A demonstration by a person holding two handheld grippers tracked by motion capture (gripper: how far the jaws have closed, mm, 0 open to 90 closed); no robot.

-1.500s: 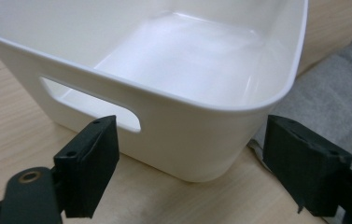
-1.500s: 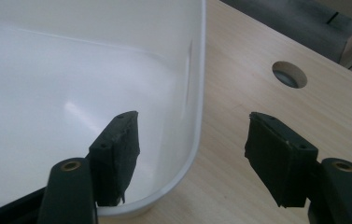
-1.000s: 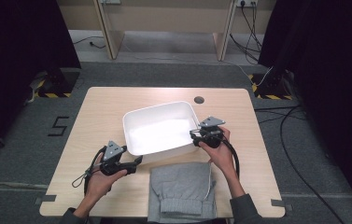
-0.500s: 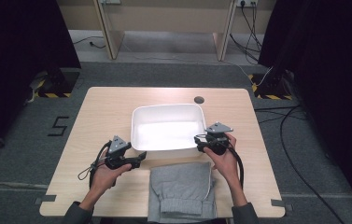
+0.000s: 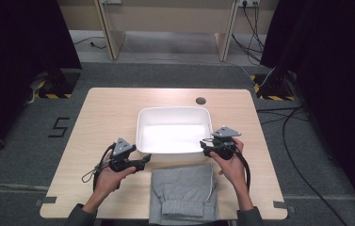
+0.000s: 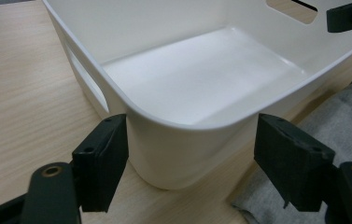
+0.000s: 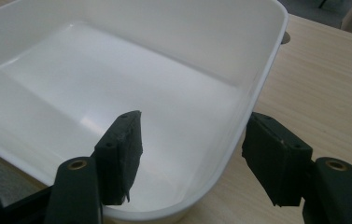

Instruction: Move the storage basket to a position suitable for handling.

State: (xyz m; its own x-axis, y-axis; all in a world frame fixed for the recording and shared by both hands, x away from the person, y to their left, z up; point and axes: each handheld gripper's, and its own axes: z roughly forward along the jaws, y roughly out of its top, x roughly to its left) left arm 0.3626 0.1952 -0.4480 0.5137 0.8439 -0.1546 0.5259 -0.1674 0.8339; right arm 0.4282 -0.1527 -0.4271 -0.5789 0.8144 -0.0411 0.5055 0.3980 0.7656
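Grey folded garment lies at the table's near edge, between my hands. Just beyond it sits the white tub, mid-table. My left claw is spread wide around the tub's near-left corner; my right claw gapes astride the right wall, seemingly not touching.
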